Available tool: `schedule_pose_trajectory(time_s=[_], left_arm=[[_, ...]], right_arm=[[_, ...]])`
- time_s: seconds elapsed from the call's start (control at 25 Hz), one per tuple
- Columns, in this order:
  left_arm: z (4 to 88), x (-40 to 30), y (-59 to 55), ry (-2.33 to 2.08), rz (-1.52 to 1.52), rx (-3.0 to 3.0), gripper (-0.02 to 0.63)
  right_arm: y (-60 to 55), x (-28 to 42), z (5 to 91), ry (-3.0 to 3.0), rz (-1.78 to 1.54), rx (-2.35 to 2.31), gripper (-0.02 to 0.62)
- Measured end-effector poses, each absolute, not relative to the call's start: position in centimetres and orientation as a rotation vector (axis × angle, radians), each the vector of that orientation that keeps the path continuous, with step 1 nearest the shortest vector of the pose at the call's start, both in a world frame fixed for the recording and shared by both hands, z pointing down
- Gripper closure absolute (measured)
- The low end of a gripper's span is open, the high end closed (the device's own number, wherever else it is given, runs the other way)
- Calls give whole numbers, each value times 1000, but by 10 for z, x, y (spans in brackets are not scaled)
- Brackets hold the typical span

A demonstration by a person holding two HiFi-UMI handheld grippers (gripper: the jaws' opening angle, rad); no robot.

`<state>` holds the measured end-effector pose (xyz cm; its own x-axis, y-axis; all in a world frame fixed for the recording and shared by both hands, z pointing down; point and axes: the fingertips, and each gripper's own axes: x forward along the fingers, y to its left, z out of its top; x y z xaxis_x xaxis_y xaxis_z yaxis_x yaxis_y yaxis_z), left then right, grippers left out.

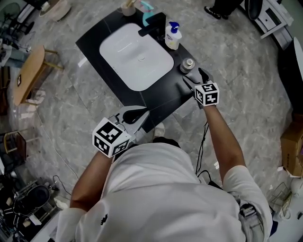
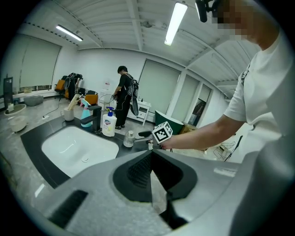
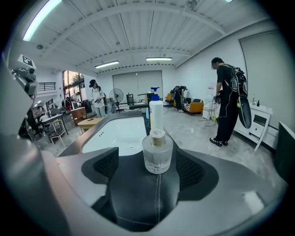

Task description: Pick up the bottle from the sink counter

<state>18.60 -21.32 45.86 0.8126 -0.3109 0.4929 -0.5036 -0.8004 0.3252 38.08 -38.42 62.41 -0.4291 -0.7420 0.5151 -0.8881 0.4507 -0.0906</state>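
**Bottle on the sink surface, right tongs open around it**

Bottle: small, round, upright on the black surface, at the right-hand end as the head view shows it, beside the white sink. Not lifted.

Right tongs: jaws apart, tips at the bottle. The right gripper view shows the bottle centred between the two ribbed pads with clear space on either side, so neither pad presses on it. Only this view shows the detail: clear glass body, tan cap. The soap pump stands straight behind it.

Left tongs: near the front edge of the surface, well apart from the bottle. In the left gripper view the pad tips meet, with nothing between them.

Head view only: the overall layout. The black tap is at the far rim of the sink, with the soap pump just beside it. A teal spray bottle and a cup stand at the far end.

Left gripper view only: a side look at the right arm reaching in, its marker cube just beside the bottle.

Both gripper views show a person in black standing in the room beyond the sink.
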Motion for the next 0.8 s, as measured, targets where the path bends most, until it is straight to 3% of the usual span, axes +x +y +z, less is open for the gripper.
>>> schedule_pose_trajectory(time_s=[0.8], left_arm=[[472,179,-241,-692,632,2483,600]], right_arm=[[-454,365,670,-2297,508,1310,170]])
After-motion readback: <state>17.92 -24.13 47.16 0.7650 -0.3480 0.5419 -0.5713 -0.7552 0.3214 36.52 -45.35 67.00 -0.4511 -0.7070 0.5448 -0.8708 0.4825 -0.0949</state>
